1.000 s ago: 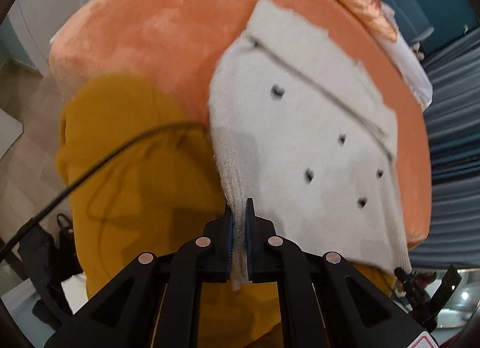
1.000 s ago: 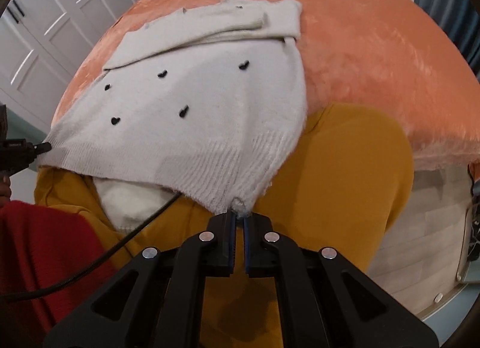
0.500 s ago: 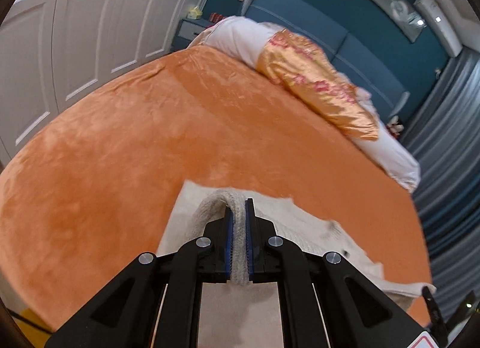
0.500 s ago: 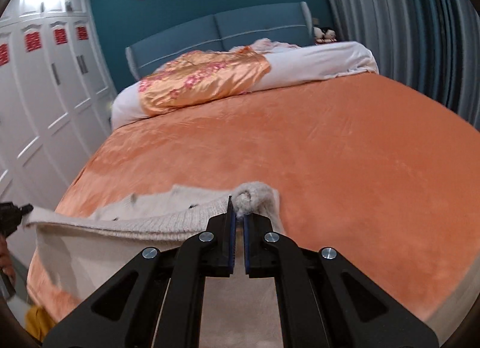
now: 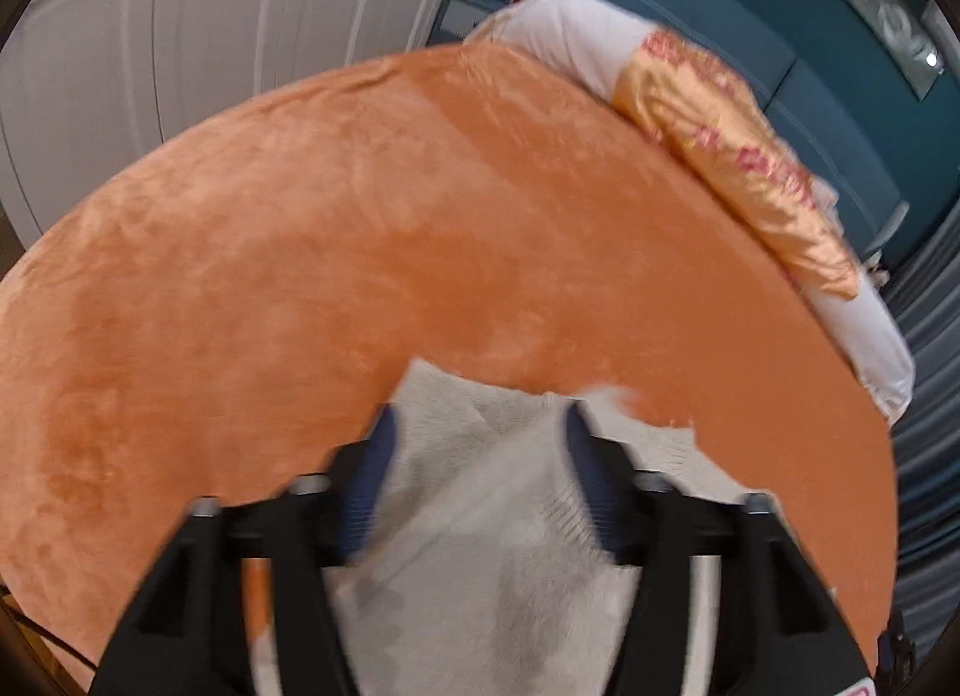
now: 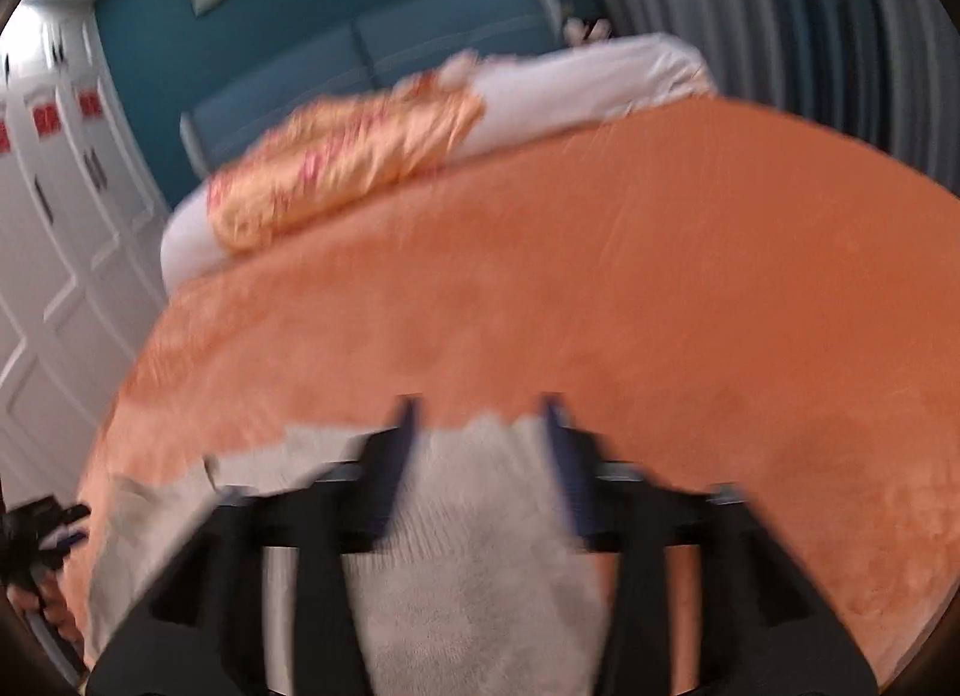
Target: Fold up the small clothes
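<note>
A small cream knit sweater (image 5: 480, 522) lies folded on the orange bed cover (image 5: 360, 252); it also shows in the right wrist view (image 6: 474, 552). My left gripper (image 5: 480, 426) is open, jaws wide apart just above the sweater's far edge, holding nothing. My right gripper (image 6: 480, 414) is open too, jaws spread over the sweater's far right corner. Both views are motion-blurred. The other gripper (image 6: 36, 528) shows at the far left of the right wrist view.
The orange cover (image 6: 660, 306) stretches far ahead. A gold patterned pillow (image 5: 750, 168) and white bedding (image 5: 864, 324) lie at the head of the bed. White wardrobe doors (image 5: 180, 18) stand on the left, grey curtains (image 6: 810, 36) on the right.
Both grippers carried the sweater's hem up and forward over the garment, folding it, then opened and let it go. The hem now lies on the sweater.
</note>
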`<state>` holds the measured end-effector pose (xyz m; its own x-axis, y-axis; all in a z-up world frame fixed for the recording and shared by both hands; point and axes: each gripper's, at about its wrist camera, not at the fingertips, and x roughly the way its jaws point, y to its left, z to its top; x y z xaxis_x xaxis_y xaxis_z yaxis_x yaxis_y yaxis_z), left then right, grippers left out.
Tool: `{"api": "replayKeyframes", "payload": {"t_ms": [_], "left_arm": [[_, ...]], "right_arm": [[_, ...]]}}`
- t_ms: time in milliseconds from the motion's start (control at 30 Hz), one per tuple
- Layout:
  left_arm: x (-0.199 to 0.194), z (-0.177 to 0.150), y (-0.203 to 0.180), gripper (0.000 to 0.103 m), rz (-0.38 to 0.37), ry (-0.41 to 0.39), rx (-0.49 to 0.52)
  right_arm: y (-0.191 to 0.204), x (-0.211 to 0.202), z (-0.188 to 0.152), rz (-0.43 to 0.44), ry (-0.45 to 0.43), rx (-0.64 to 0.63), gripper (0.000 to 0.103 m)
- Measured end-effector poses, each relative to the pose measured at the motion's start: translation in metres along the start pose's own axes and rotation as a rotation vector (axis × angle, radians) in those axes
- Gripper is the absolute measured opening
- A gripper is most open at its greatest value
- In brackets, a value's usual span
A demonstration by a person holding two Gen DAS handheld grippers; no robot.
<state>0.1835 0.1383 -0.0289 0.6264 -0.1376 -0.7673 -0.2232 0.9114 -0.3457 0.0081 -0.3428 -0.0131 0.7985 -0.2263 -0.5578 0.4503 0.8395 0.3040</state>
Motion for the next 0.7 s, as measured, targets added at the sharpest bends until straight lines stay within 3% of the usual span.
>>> {"api": "replayKeyframes", "payload": {"t_ms": [167, 267, 367, 433, 500, 600, 667, 700], "left_arm": [[-0.036, -0.035, 0.040, 0.072, 0.003, 0.073, 0.006], [-0.041, -0.070, 0.070, 0.073, 0.027, 0.163, -0.024], [-0.037, -0.096, 0.089, 0.073, 0.078, 0.215, -0.046], [-0.033, -0.102, 0.093, 0.074, 0.066, 0.234, -0.072], [-0.031, -0.102, 0.091, 0.076, 0.062, 0.221, -0.065], [-0.025, -0.099, 0.086, 0.073, 0.051, 0.210, -0.038], [-0.025, -0.093, 0.082, 0.042, 0.011, 0.221, -0.026], [-0.024, -0.091, 0.078, 0.025, -0.001, 0.237, -0.013]], "right_arm": [[-0.029, -0.050, -0.044, 0.001, 0.110, -0.051, 0.055], [-0.040, -0.071, -0.094, -0.011, 0.244, -0.102, 0.057], [-0.047, -0.069, -0.120, -0.012, 0.335, -0.076, 0.057], [-0.052, -0.063, -0.120, 0.000, 0.349, -0.009, 0.058], [-0.057, -0.051, -0.116, 0.020, 0.342, 0.064, 0.065], [-0.061, -0.025, -0.119, 0.038, 0.395, 0.130, 0.064], [-0.061, -0.014, -0.124, 0.068, 0.435, 0.167, 0.038], [-0.060, -0.014, -0.120, 0.080, 0.433, 0.174, 0.012]]}}
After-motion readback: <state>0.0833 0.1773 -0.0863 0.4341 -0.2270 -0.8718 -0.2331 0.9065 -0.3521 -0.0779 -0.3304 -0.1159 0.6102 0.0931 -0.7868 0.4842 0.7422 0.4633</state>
